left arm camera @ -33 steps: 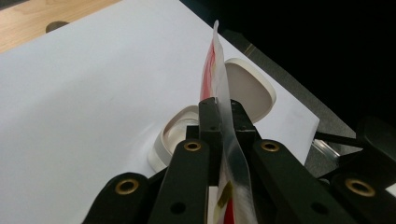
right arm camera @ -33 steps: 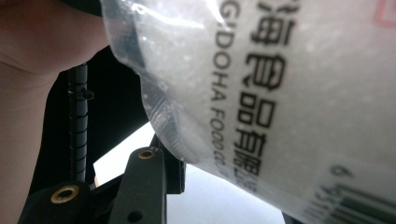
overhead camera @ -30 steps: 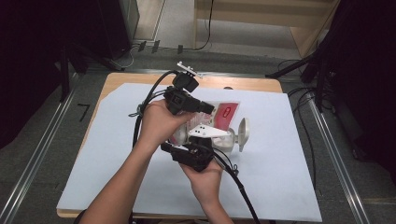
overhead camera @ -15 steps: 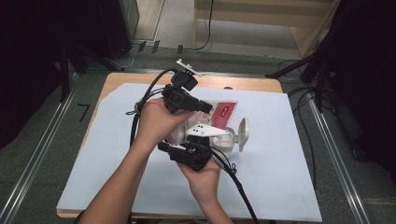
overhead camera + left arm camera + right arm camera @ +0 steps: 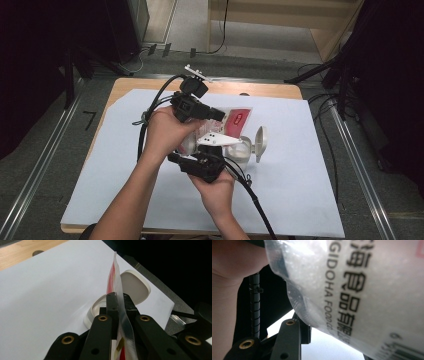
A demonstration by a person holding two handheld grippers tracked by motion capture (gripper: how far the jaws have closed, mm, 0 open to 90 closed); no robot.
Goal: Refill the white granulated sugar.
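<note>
While the left gripper point(image 5: 117, 298) pinches the thin edge of the plastic pouch point(image 5: 116, 282) at frame centre, the pouch's printed body point(image 5: 362, 285) fills the upper right before the right gripper point(image 5: 202, 162); I cannot tell whether those jaws are pressing it.

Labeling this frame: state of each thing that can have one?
left gripper: shut on the packet's flat edge
right gripper: jaws around the packet's bulging body; contact unclear
packet: held up off the table, still holding white grains
container: open, standing on the white sheet
lid: flipped up, beside the container's mouth
</note>
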